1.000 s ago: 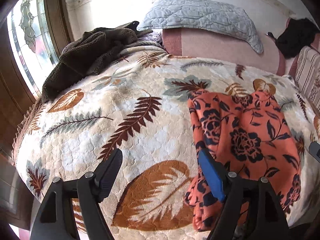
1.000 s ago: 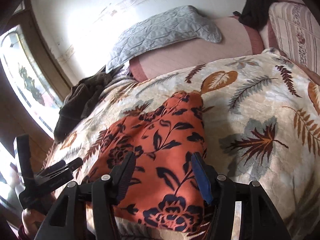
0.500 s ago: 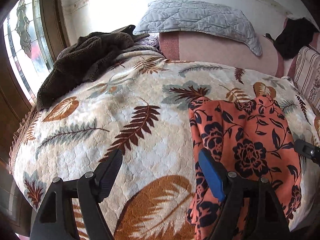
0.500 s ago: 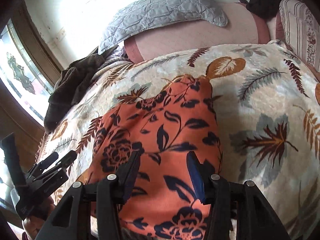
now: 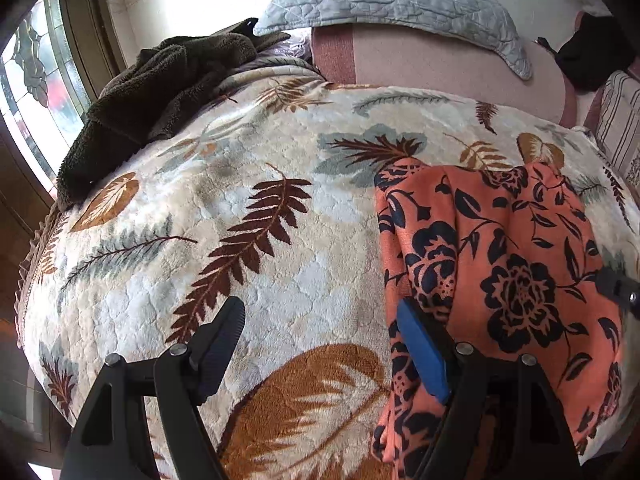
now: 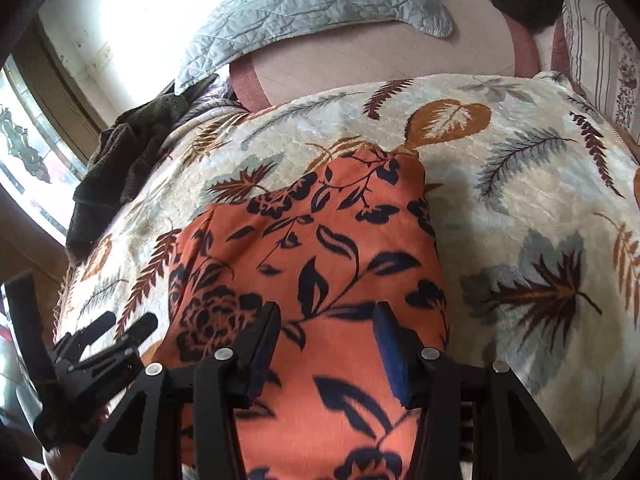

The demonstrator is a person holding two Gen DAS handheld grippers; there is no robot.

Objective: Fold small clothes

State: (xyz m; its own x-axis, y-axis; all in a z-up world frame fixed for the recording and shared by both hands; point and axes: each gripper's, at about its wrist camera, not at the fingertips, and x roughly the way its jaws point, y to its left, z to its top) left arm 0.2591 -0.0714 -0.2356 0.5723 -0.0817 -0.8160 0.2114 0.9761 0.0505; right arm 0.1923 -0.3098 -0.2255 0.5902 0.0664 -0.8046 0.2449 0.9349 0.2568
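Note:
An orange garment with a dark blue flower print (image 5: 500, 260) lies flat on the leaf-patterned bedspread (image 5: 240, 200), reaching down to the bed's near edge. My left gripper (image 5: 320, 308) is open over the bedspread, its blue-padded finger at the garment's left edge and its other finger over bare blanket. My right gripper (image 6: 328, 314) hovers open over the near part of the garment (image 6: 320, 240), with the cloth lying beneath both fingers. In the right wrist view the left gripper (image 6: 108, 340) shows at the lower left. A tip of the right gripper (image 5: 616, 292) shows at the left wrist view's right edge.
A dark brown fleece blanket (image 5: 160, 84) is bunched at the bed's far left by a window (image 5: 32, 80). A grey quilted pillow (image 5: 392, 0) rests on the pink headboard roll. A black garment (image 5: 588, 60) and a striped cushion (image 5: 620, 128) sit at the far right.
The right gripper has come forward and lower over the orange garment, and its jaws have narrowed a little. The left gripper has edged slightly closer to the garment's left edge.

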